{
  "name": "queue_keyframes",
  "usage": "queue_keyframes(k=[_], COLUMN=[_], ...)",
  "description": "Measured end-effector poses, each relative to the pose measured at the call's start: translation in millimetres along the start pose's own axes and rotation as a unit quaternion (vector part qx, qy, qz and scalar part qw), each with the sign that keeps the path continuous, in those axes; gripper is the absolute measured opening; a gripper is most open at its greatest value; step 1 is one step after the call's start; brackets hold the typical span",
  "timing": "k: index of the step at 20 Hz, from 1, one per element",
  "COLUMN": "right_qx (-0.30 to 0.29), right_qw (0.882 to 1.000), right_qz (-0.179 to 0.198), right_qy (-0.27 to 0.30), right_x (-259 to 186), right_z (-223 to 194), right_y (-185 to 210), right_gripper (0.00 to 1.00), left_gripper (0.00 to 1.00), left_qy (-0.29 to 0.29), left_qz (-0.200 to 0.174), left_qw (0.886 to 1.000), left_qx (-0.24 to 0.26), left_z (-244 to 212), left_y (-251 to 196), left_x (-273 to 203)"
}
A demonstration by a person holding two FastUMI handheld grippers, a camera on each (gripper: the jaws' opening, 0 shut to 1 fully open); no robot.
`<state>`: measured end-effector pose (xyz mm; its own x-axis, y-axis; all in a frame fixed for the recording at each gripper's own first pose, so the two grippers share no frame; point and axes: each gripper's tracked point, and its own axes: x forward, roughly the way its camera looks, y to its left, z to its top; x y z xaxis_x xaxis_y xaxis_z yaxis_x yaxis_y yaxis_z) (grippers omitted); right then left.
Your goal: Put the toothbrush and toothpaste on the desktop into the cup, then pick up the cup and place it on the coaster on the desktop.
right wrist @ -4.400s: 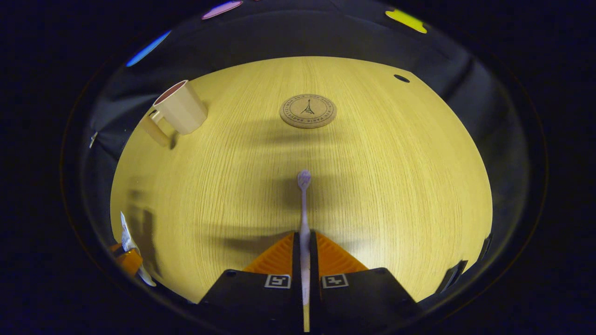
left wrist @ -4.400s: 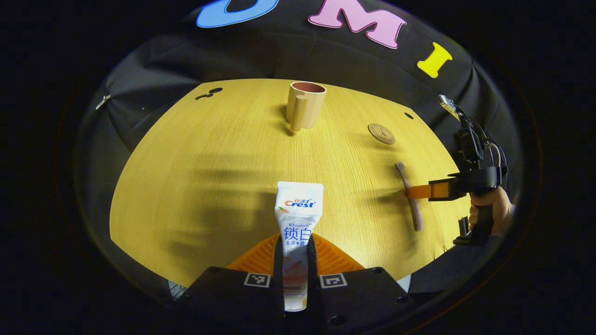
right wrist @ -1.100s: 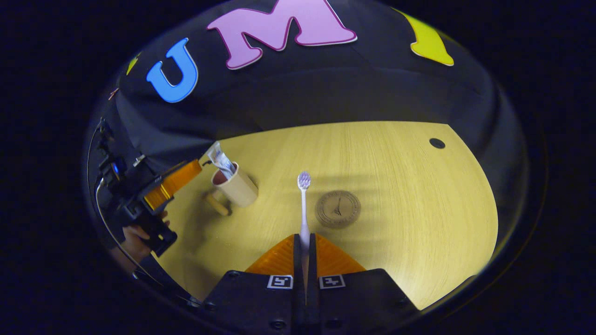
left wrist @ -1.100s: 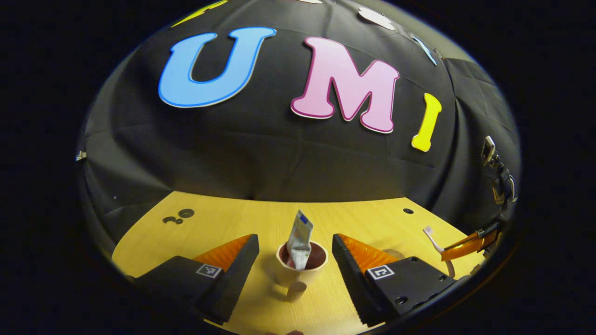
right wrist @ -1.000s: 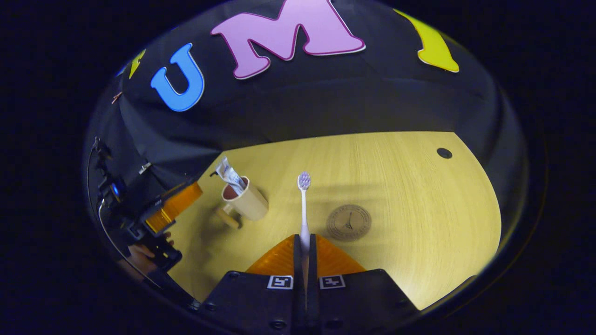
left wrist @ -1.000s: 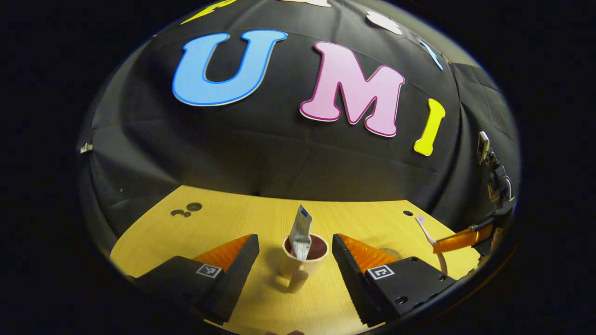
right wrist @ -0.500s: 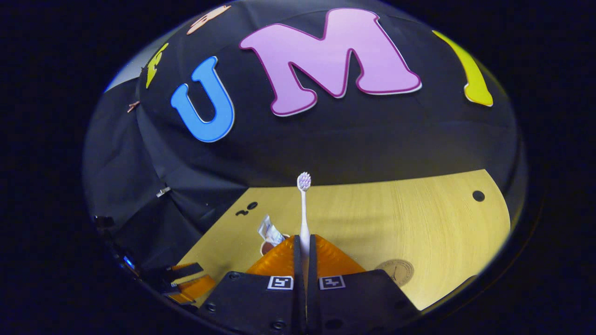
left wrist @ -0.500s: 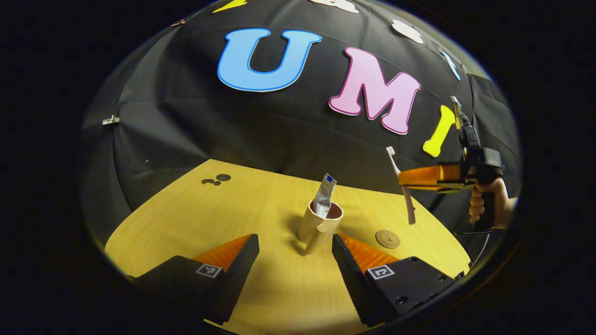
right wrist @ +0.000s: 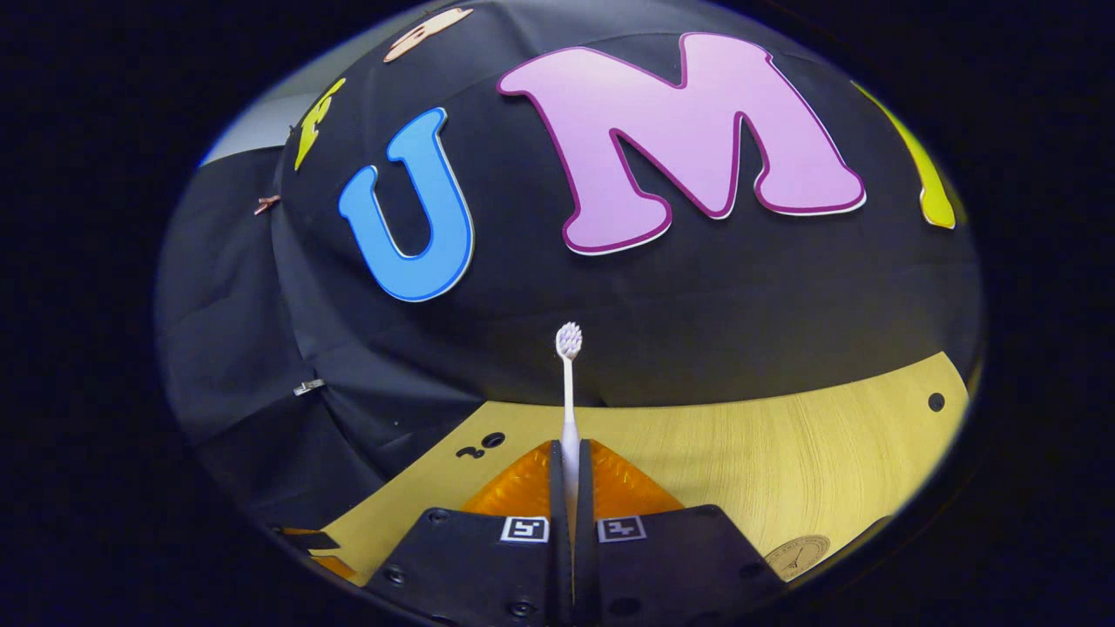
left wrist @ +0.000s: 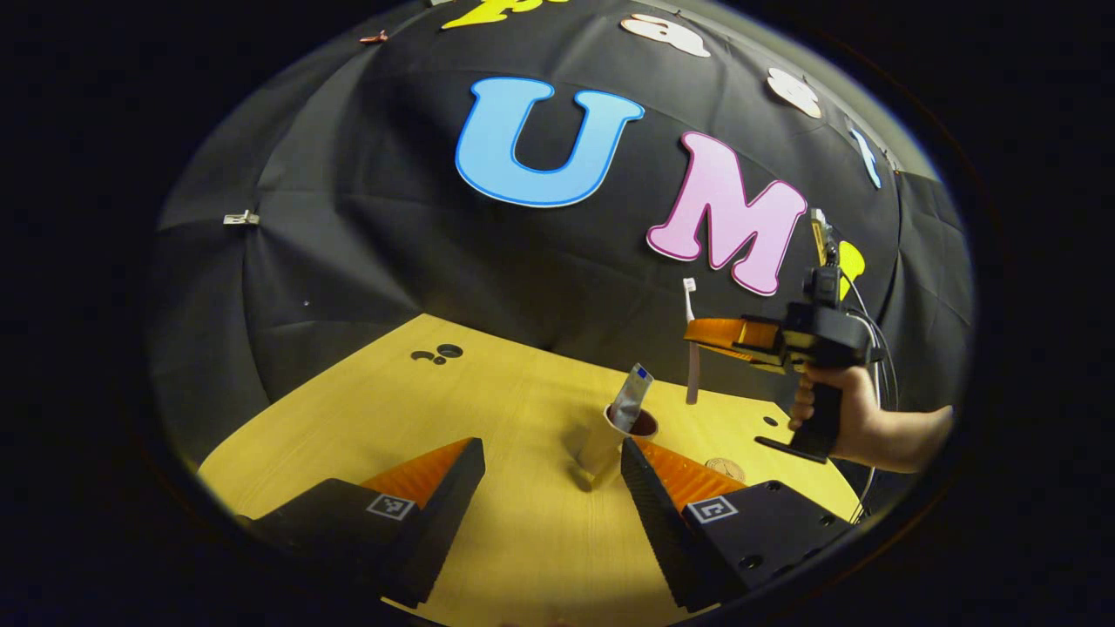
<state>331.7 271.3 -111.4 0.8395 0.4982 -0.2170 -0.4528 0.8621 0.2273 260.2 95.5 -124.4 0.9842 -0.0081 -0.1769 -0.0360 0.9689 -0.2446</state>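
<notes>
A beige cup stands on the wooden table, with the toothpaste tube leaning out of it. My left gripper is open in front of the cup, and its right finger hides part of the cup. In the left gripper view, my right gripper hovers above and a little right of the cup, held by a hand. It is shut on the toothbrush, which hangs upright with its head up. In the right gripper view, the toothbrush rises from my right gripper.
The round cork coaster lies right of the cup, and it also shows at the lower right edge as the coaster. Small holes mark the table's far left, and a hole its far right. The black cloth wall stands close behind.
The right gripper has carried the upright toothbrush leftward and nearer above the cup. The left gripper, open since it released the toothpaste into the cup, has drawn back and swung left.
</notes>
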Motion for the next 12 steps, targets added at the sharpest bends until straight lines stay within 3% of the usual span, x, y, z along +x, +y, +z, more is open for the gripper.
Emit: queue_keyframes(k=[6, 12], right_qx=[0.012, 0.012], right_qw=[1.0, 0.999], right_qz=[-0.021, -0.037], right_qy=[0.009, 0.01], right_x=[26.8, 26.7], right_z=[-39.2, -67.0], right_y=[-7.8, -13.4], right_gripper=[0.06, 0.08], left_gripper=[0.97, 0.97], left_qy=[0.001, 0.011], left_qz=[0.029, 0.031], left_qw=[0.999, 0.999], left_qx=[0.022, 0.035], left_z=[4.0, -6.7], left_y=[33.9, 32.1], left_x=[-15.8, -16.4])
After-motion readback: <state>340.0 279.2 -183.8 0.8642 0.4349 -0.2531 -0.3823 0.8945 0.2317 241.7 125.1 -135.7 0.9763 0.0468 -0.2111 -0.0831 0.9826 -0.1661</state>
